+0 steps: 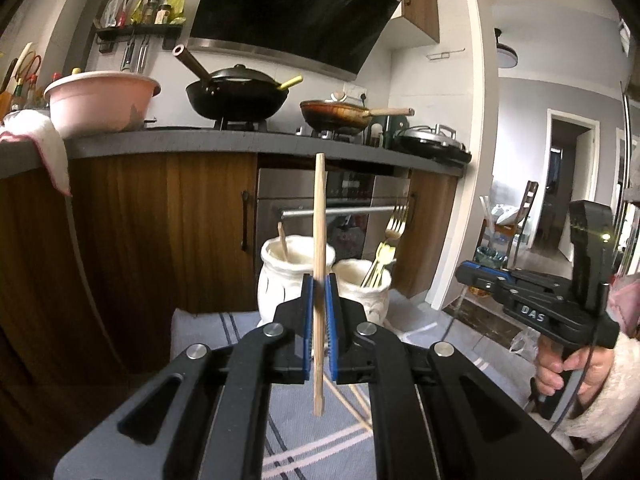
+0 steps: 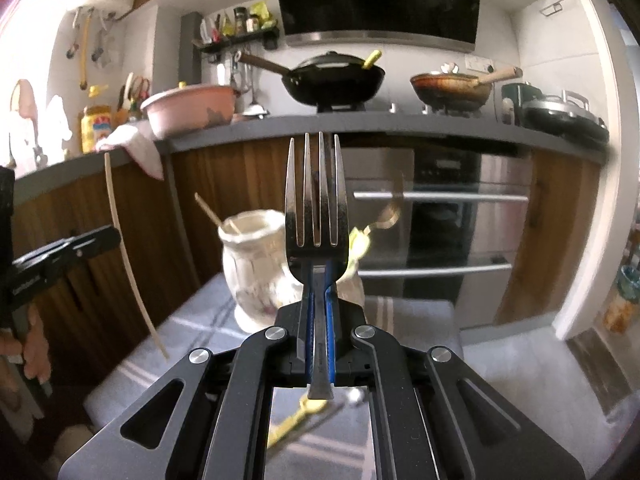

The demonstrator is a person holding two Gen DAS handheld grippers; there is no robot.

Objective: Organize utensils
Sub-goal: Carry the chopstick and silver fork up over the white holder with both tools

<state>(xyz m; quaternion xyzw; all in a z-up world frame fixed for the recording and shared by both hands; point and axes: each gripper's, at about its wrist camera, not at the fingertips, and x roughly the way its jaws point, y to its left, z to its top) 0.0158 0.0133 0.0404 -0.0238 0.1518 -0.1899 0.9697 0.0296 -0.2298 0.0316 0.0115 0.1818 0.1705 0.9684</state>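
My left gripper [image 1: 319,284] is shut on a wooden chopstick [image 1: 319,216] that stands upright between its blue pads, above the striped cloth [image 1: 200,326]. Beyond it stand two white ceramic jars: the left jar [image 1: 276,280] holds one chopstick, the right jar [image 1: 370,292] holds gold forks [image 1: 394,220]. More chopsticks [image 1: 352,408] lie on the cloth under the gripper. My right gripper [image 2: 319,276] is shut on a silver fork [image 2: 316,200], tines up. In the right wrist view the left jar [image 2: 256,264] is behind the fork, and the held chopstick [image 2: 128,256] shows at left.
A grey counter [image 1: 240,140] with wooden cabinets and an oven [image 1: 344,200] runs behind the jars. On it sit a pink basin [image 1: 100,100], a black wok [image 1: 236,92] and a brown pan [image 1: 340,114]. A yellow utensil [image 2: 292,424] lies on the cloth below the right gripper.
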